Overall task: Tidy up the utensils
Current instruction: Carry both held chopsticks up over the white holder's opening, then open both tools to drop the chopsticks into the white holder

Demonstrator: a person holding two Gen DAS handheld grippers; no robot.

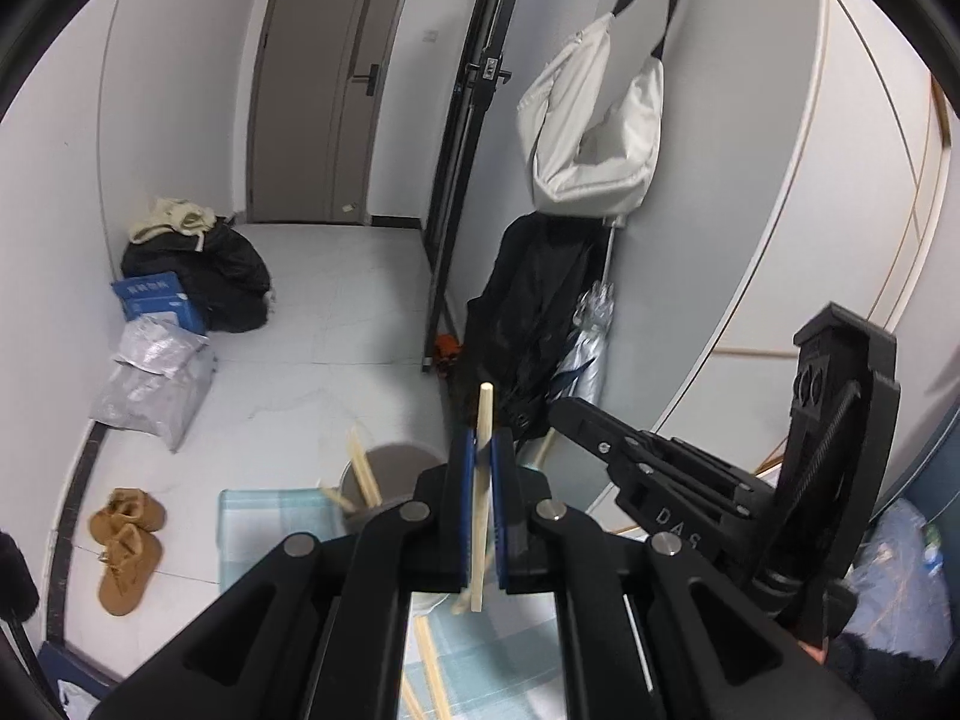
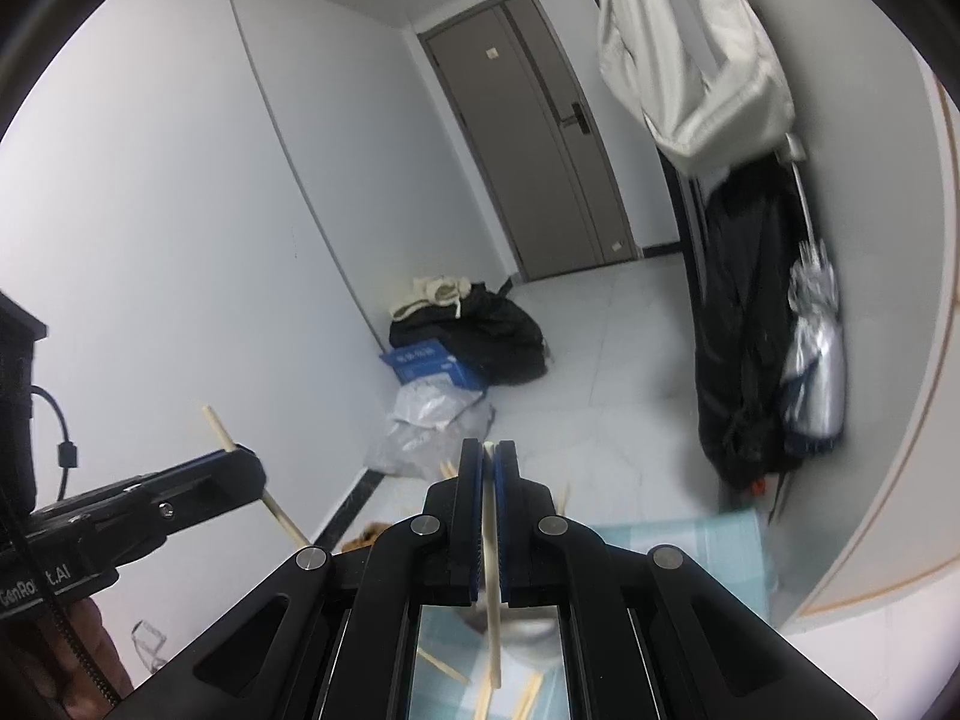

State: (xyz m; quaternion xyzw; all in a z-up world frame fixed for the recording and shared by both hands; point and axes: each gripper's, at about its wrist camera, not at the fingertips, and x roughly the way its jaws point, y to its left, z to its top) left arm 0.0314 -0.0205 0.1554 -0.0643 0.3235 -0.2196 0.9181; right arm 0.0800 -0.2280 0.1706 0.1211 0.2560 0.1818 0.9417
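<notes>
My left gripper is shut on a wooden chopstick that stands nearly upright between the blue pads. It hovers beside a grey cup holding several chopsticks. My right gripper is shut on another wooden chopstick, held above the grey cup. Loose chopsticks lie on the pale blue checked cloth; some also show in the right wrist view. The right gripper's body shows to the right in the left wrist view; the left gripper with its chopstick shows at left in the right wrist view.
The table edge drops to a white tiled floor. On the floor are a black bag pile, a blue box, a grey plastic parcel and brown boots. A dark coat and white bag hang at right.
</notes>
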